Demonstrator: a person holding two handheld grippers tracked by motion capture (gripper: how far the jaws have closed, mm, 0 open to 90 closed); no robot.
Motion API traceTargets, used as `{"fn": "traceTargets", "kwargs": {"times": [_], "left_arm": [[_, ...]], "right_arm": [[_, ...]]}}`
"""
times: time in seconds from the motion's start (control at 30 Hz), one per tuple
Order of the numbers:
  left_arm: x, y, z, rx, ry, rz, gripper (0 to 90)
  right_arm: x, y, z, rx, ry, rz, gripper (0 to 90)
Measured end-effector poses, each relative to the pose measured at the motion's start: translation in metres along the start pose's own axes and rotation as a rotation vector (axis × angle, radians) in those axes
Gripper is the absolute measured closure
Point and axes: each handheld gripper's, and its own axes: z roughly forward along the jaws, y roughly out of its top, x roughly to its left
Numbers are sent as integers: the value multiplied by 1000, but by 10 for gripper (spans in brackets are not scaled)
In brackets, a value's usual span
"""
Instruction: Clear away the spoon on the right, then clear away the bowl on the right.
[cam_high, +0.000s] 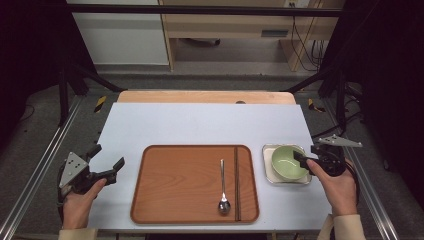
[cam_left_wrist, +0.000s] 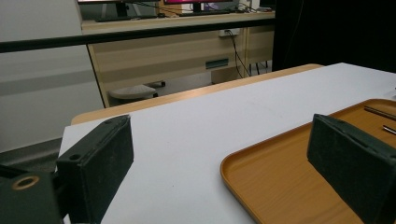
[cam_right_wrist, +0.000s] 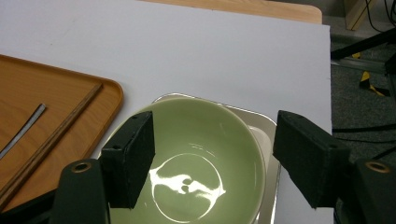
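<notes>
A pale green bowl (cam_high: 286, 163) (cam_right_wrist: 205, 144) sits in a small square dish (cam_high: 267, 150) (cam_right_wrist: 264, 122) to the right of an orange tray (cam_high: 175, 185) (cam_right_wrist: 56, 88). My right gripper (cam_high: 301, 159) (cam_right_wrist: 215, 119) is open over the bowl, one jaw inside it and the other beyond its right rim, with neither pad pressing. A metal spoon (cam_high: 223, 190) (cam_right_wrist: 28, 123) and dark chopsticks (cam_high: 237, 185) (cam_right_wrist: 60, 126) lie on the right part of the tray. My left gripper (cam_high: 107, 156) (cam_left_wrist: 219, 126) hangs open with nothing in it, left of the tray (cam_left_wrist: 280, 172).
A white mat (cam_high: 200, 125) covers the wooden table (cam_high: 205, 96). Black frame rails run along both sides of the table, and a desk stands behind it. The table's right edge lies close beside the dish.
</notes>
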Motion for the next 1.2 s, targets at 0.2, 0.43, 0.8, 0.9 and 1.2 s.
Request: {"fn": "traceTargets", "kwargs": {"times": [0.2, 0.43, 0.8, 0.9, 1.2], "left_arm": [[0, 1, -1, -5, 1, 0, 70], [0, 1, -1, -6, 0, 2, 69], [-2, 0, 1, 2, -5, 3, 70], [-2, 0, 2, 5, -6, 7, 70], [-5, -1, 4, 14, -15, 12, 70]], "right_arm": [[-7, -7, 4, 29, -8, 17, 335], [-9, -10, 7, 39, -9, 31, 378], [-13, -14, 12, 59, -23, 75, 483], [-15, -16, 14, 67, -47, 72, 507], [-18, -24, 24, 147, -50, 99, 600]]}}
